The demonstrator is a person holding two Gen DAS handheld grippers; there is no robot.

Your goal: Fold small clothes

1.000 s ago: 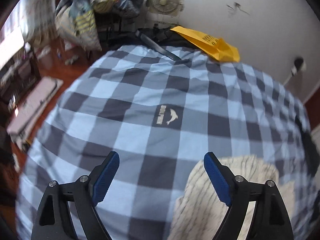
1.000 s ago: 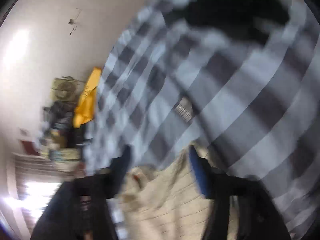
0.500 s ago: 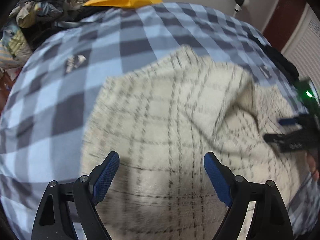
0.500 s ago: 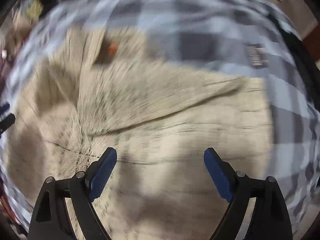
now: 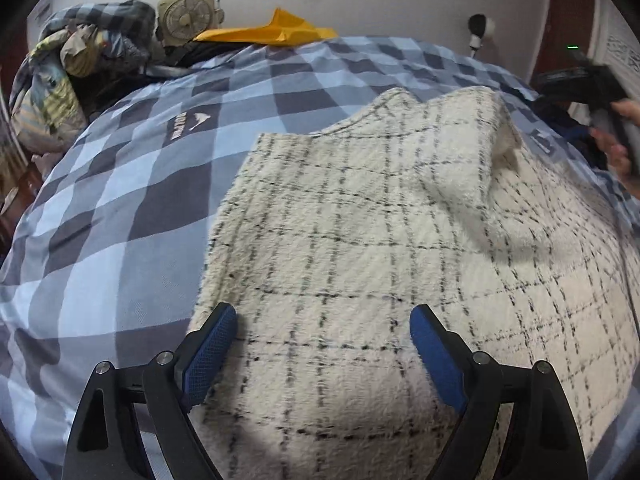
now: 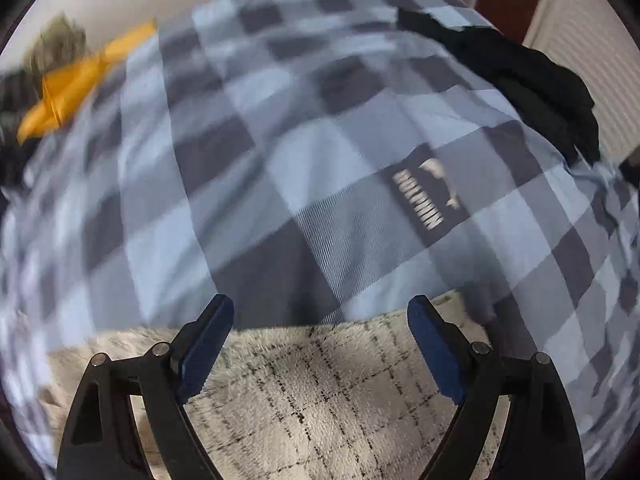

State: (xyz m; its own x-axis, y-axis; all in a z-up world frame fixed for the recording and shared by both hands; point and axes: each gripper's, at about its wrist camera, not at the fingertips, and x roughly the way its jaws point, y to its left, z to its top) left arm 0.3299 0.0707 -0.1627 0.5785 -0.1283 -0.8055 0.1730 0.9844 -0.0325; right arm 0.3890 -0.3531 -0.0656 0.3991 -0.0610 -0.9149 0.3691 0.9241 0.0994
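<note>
A cream fleece garment with thin black check lines (image 5: pixel 380 248) lies on a blue and grey checked bedspread (image 5: pixel 120 200). One flap is folded over near its far right part (image 5: pixel 480 140). My left gripper (image 5: pixel 324 340) is open and empty, just above the garment's near left edge. My right gripper (image 6: pixel 320 332) is open and empty over the garment's far edge (image 6: pixel 320 392). In the left wrist view the right gripper's body shows at the far right, held by a hand (image 5: pixel 616 152).
A yellow bag (image 5: pixel 276 32) lies at the bed's far edge by the white wall. A fan (image 5: pixel 188 16) and a heap of bedding (image 5: pixel 80 64) stand at the back left. Dark clothing (image 6: pixel 516 76) lies on the bed's far right. A door (image 5: pixel 568 20) is at the right.
Both grippers have swung to new views: the left now faces the bed's head with the garment in full; the right has moved to the garment's far edge. Both stayed open.
</note>
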